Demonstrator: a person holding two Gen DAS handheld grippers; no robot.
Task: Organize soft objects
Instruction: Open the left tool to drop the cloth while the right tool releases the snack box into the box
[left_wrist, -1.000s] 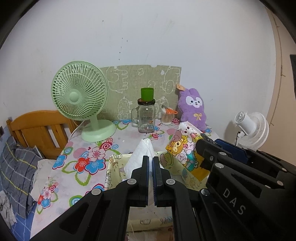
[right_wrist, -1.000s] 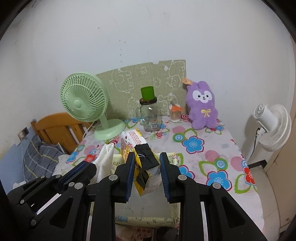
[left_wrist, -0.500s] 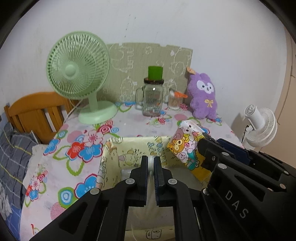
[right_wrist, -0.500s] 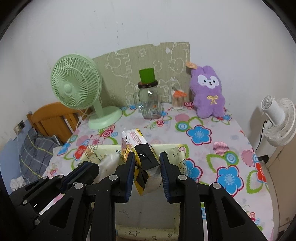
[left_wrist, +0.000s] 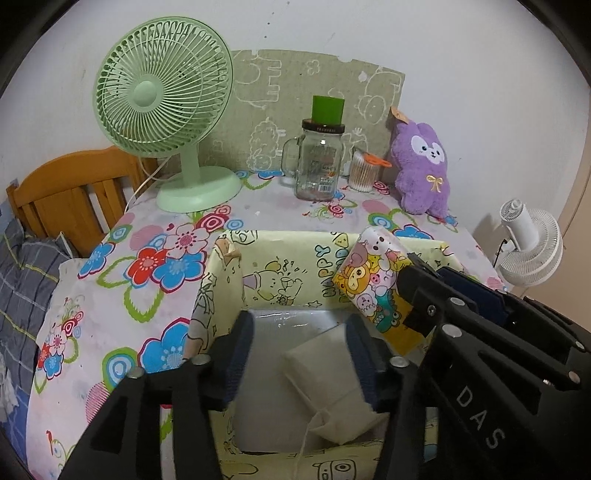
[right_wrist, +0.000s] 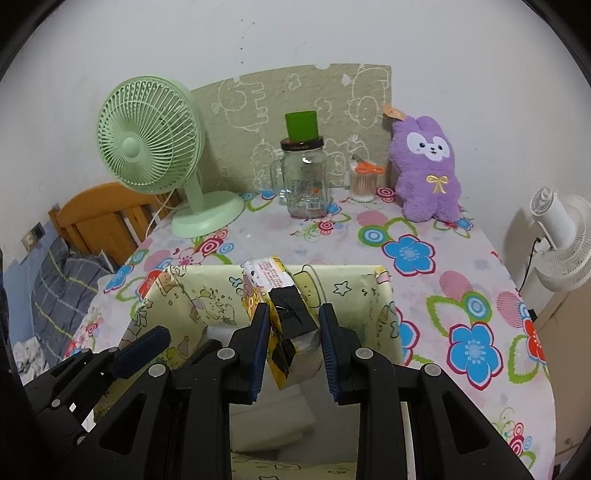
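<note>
The left gripper (left_wrist: 299, 354) is opening its jaws over the yellow cartoon-print box (left_wrist: 295, 258), a white pouch (left_wrist: 328, 376) lying on the box floor between its fingers, touching the right one; the right gripper (right_wrist: 293, 336) is clamping a cartoon-print tissue pack (right_wrist: 273, 295) tight, holding it tilted above the same box, beside the left gripper

Box (left_wrist: 280, 254) at table's (left_wrist: 258, 210) near edge, pouch (left_wrist: 328, 373) lying inside; behind it, left to right: desk fan (left_wrist: 166, 99), jar (left_wrist: 319, 162), swab cup (left_wrist: 362, 171), plush rabbit (left_wrist: 424, 170); standing fan (left_wrist: 532, 243) off table, right.
</note>
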